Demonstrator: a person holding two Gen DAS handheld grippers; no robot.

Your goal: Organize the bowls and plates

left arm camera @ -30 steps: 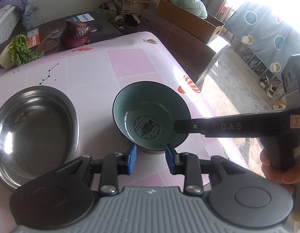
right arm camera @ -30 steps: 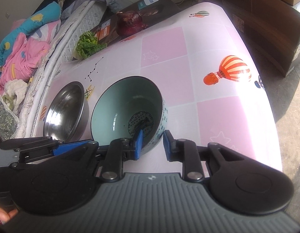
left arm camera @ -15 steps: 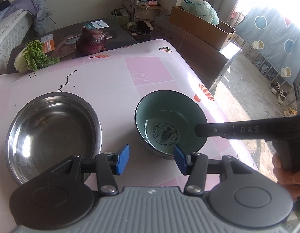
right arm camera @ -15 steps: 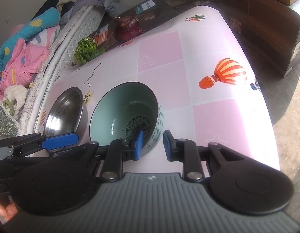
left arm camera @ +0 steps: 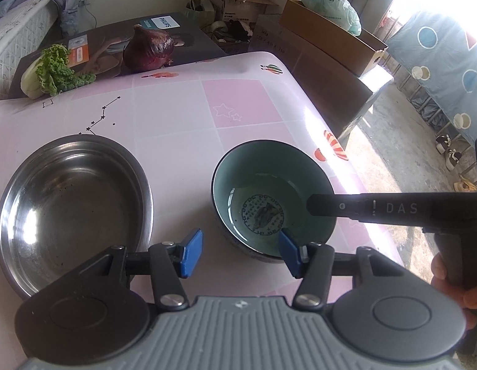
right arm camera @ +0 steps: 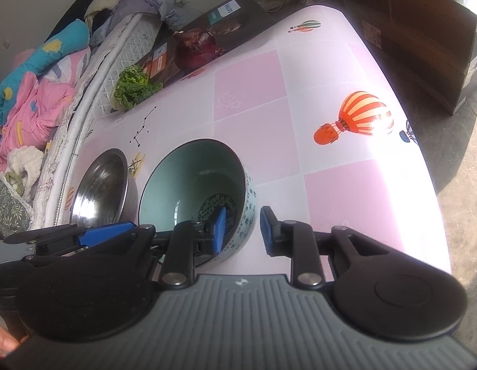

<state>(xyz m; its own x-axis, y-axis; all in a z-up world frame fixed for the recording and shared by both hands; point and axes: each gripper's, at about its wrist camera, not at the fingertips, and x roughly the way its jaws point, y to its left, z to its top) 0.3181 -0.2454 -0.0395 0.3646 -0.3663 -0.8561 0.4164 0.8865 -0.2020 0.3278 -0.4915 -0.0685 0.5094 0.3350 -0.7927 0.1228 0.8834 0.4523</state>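
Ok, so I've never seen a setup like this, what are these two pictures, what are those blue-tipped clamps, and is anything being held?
A person holds a two-finger clamp in each hand; a camera on each looks along its fingers. One picture is from the left gripper, jaws opening, gripping nothing. The other is from the right gripper, straddling the green bowl's wall; whether it pinches is unclear. A steel bowl stands beside it on the pink table. An onion and greens lie farther back.

Steel bowl (left arm camera: 71,203) near rim hidden behind left tongs (left arm camera: 238,254), hand (left arm camera: 454,280) cut off at right edge
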